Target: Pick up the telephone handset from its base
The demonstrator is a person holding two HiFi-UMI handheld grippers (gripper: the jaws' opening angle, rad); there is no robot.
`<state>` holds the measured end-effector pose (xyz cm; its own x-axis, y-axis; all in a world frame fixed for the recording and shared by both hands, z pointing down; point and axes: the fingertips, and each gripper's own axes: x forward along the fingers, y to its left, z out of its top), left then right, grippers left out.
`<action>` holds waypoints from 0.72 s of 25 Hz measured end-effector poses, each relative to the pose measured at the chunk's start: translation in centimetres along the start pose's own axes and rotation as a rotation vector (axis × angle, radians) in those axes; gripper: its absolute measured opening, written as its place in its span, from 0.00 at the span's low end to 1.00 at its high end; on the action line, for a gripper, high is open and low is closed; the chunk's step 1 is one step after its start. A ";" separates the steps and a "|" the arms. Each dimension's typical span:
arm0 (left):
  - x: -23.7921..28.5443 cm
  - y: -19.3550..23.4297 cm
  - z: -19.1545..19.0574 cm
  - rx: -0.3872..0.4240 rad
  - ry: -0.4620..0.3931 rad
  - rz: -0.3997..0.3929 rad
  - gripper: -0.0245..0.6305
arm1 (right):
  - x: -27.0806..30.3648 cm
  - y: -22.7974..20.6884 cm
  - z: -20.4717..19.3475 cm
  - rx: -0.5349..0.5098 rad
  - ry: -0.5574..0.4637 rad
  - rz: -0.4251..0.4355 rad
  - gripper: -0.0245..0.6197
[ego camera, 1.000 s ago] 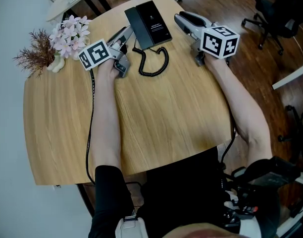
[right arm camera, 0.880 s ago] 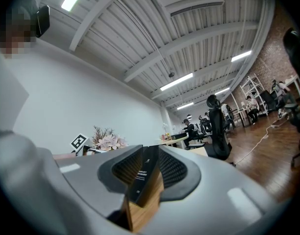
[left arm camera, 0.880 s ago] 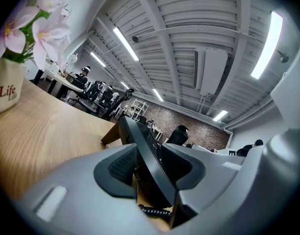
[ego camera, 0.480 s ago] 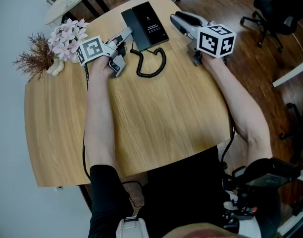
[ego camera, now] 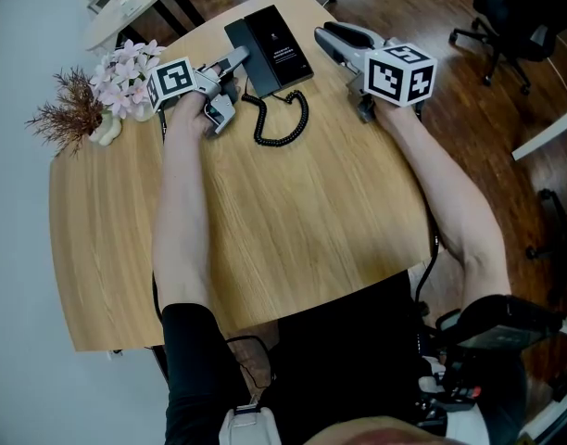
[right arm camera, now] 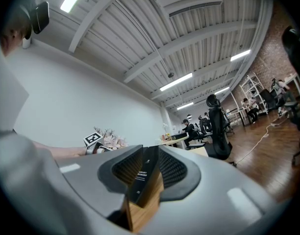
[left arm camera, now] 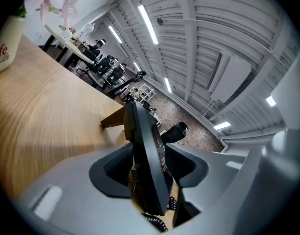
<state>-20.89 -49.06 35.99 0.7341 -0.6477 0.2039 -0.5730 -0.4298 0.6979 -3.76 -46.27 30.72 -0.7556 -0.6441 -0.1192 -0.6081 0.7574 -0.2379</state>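
The black telephone [ego camera: 276, 46] lies flat at the far end of the round wooden table [ego camera: 293, 230]. Its handset [ego camera: 240, 44] rests along the left side of the base, and a coiled cord [ego camera: 285, 119] trails toward me. My left gripper [ego camera: 230, 67] reaches in at that left edge. Its jaws have just been opening and stand wide. In the left gripper view the dark phone slab [left arm camera: 145, 146] stands between the pads with a gap on each side. My right gripper [ego camera: 322, 37] hovers off the phone's right edge, jaws partly open, and the phone [right arm camera: 142, 173] shows beyond the gap.
Pink flowers [ego camera: 126, 63] in a white pot and a dried sprig [ego camera: 66, 105] stand at the table's far left, close behind the left gripper. Beyond the right gripper the table edge drops to a wooden floor with office chairs [ego camera: 506, 17].
The left gripper has moved toward the far left of the table and closer to the phone's left edge, rolling as it went. The right gripper has stayed where it was.
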 end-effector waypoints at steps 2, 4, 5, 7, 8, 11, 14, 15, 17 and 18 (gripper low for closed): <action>0.3 0.3 -0.1 0.021 0.024 0.043 0.33 | 0.0 0.1 0.1 0.000 0.000 0.000 0.19; 0.9 0.1 -0.9 0.066 0.080 0.062 0.33 | -0.2 0.1 0.1 0.000 0.001 -0.004 0.19; 1.3 -0.1 -1.4 0.084 0.108 0.065 0.31 | -0.4 -0.1 0.0 0.001 0.001 -0.009 0.19; 1.8 0.0 -1.8 0.107 0.137 0.047 0.30 | -0.5 -0.5 -0.3 0.008 -0.001 -0.015 0.19; 1.6 0.0 -1.4 0.118 0.132 0.015 0.26 | 0.0 -0.7 -0.6 0.015 -0.006 -0.007 0.19; -1.1 -0.2 0.7 0.110 0.058 -0.011 0.24 | 2.7 0.4 0.0 -0.008 -0.028 0.056 0.19; -1.4 -0.1 0.2 0.081 0.025 0.053 0.23 | 2.3 1.4 0.2 -0.002 -0.004 0.059 0.19; -0.8 -0.2 -0.2 0.074 0.028 0.045 0.23 | 1.7 1.0 0.1 0.002 0.001 0.042 0.19; 0.2 -0.3 -0.7 0.063 0.026 0.014 0.21 | 0.7 0.3 -0.2 0.003 0.005 0.013 0.19; 0.4 -0.3 -0.7 0.061 0.019 0.002 0.21 | 0.6 0.2 -0.3 0.001 0.005 0.007 0.19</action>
<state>-20.16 -48.72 36.35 0.7394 -0.6369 0.2181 -0.5949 -0.4665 0.6546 -4.36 -46.48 30.92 -0.7609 -0.6385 -0.1156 -0.6030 0.7615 -0.2377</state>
